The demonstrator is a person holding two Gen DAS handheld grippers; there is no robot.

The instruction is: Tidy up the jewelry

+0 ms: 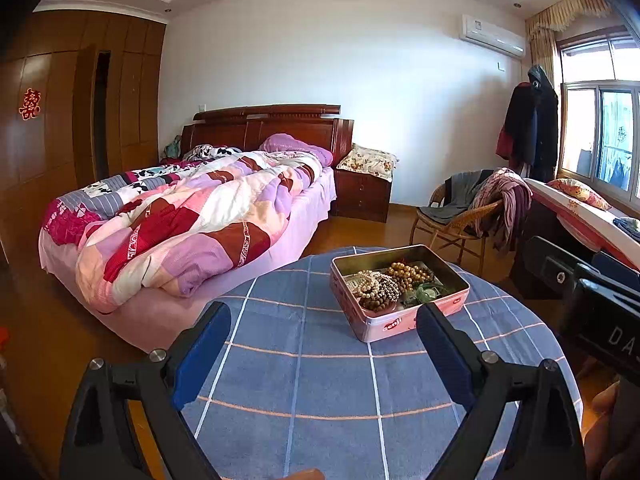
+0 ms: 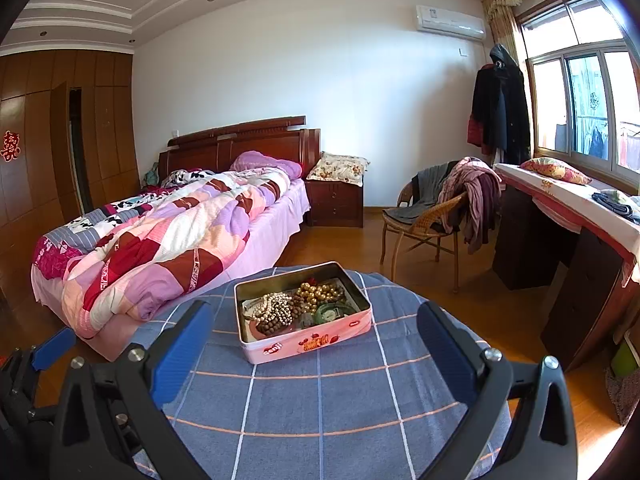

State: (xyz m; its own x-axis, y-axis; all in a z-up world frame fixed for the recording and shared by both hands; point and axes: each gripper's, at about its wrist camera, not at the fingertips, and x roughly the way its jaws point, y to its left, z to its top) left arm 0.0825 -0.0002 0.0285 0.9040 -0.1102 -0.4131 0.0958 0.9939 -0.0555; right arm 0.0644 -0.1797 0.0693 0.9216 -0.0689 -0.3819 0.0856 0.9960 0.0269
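An open pink tin box (image 1: 384, 326) stands on a round table with a blue checked cloth (image 1: 304, 380). It holds pearl strands (image 1: 370, 282), gold beads (image 1: 410, 272), brown wooden beads (image 1: 378, 302) and a green piece (image 1: 428, 292). My left gripper (image 1: 324, 316) is open and empty, just short of the box. In the right wrist view the same box (image 2: 308, 342) lies ahead of my right gripper (image 2: 316, 318), which is open and empty. The left gripper's blue finger (image 2: 54, 348) shows at the far left.
A bed with a patchwork quilt (image 1: 192, 224) is to the left of the table. A wicker chair draped with clothes (image 2: 444, 208) and a dark desk (image 2: 560, 248) under the window stand to the right. Wooden floor surrounds the table.
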